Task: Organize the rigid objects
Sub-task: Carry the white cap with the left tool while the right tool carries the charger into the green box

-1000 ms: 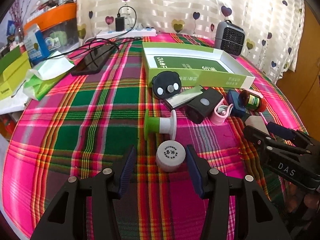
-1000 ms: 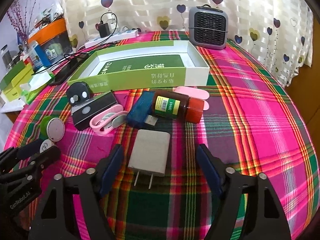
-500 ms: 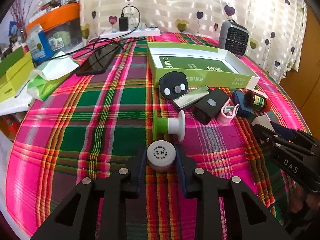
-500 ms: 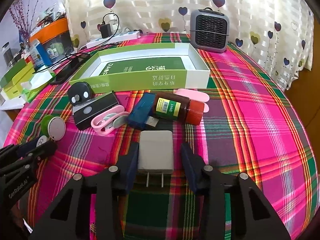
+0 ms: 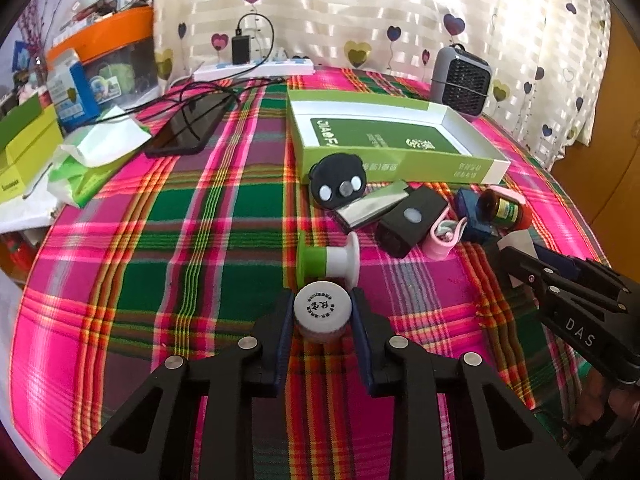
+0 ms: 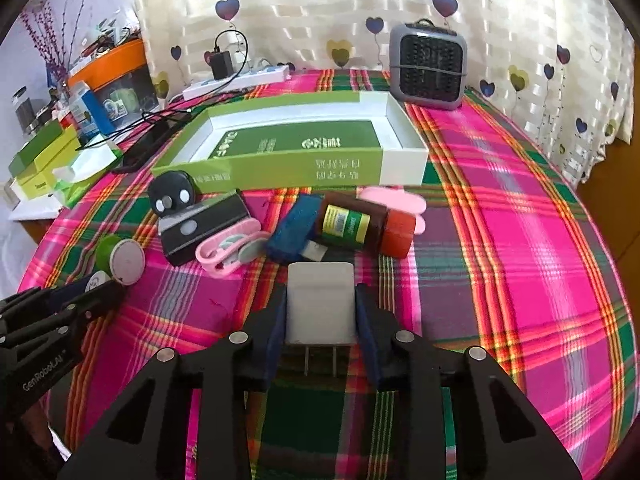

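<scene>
My left gripper [image 5: 322,299] is shut on a small bottle with a white printed cap [image 5: 322,309] that stands on the plaid cloth. A green and white spool [image 5: 328,262] lies just beyond it. My right gripper [image 6: 321,293] is closing, and its pads touch both sides of a white charger plug [image 6: 321,304] whose prongs point back at the camera. Past the plug lie a brown bottle with a red cap [image 6: 360,224], a blue block [image 6: 294,228], a pink case [image 6: 228,250] and black devices [image 6: 200,228]. An open green and white box [image 6: 280,172] sits behind them.
A grey heater [image 6: 427,66] stands at the back right. A phone [image 5: 188,128] with cables, a power strip [image 5: 256,68], tissues [image 5: 92,156] and stacked boxes [image 5: 24,152] fill the back left. The table drops off at right.
Both grippers stood wide open around their objects. The left closed onto the white-capped bottle first, then the right closed in onto the charger plug. Neither hand shifted.
</scene>
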`<control>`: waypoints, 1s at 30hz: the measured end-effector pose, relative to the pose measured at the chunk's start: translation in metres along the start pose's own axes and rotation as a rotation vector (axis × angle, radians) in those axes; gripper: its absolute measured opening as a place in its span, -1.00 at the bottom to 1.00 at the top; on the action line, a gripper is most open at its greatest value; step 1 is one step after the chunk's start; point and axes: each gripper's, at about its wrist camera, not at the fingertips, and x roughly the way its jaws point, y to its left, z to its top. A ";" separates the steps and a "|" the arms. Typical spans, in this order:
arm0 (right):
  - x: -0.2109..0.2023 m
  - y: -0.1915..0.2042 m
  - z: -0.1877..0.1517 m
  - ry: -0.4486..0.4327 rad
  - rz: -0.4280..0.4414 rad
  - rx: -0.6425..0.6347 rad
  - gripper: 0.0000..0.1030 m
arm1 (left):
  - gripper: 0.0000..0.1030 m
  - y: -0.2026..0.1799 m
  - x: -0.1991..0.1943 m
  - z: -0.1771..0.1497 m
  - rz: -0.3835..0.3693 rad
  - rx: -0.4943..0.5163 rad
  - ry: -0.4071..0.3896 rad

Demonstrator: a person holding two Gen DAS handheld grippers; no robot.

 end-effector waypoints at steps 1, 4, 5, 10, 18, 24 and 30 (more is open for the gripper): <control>-0.001 0.000 0.001 -0.002 0.001 0.000 -0.33 | -0.49 0.000 -0.001 0.001 -0.001 0.001 -0.007; -0.003 0.001 0.006 -0.010 0.008 -0.001 -0.33 | -0.49 0.000 -0.005 0.007 -0.003 0.004 -0.023; -0.004 0.000 0.008 -0.013 0.010 -0.002 -0.33 | -0.49 -0.001 -0.006 0.010 -0.002 0.007 -0.026; -0.004 0.001 0.020 -0.021 0.020 -0.010 -0.33 | -0.49 -0.003 -0.007 0.025 -0.012 0.017 -0.034; -0.001 0.002 0.052 -0.044 0.042 -0.021 -0.33 | -0.49 -0.006 -0.005 0.057 -0.036 0.030 -0.058; 0.007 0.004 0.074 -0.047 0.053 -0.039 -0.33 | -0.49 -0.011 0.004 0.084 -0.052 0.052 -0.065; 0.021 0.003 0.093 -0.034 0.063 -0.037 -0.33 | -0.49 -0.009 0.018 0.109 -0.068 0.053 -0.068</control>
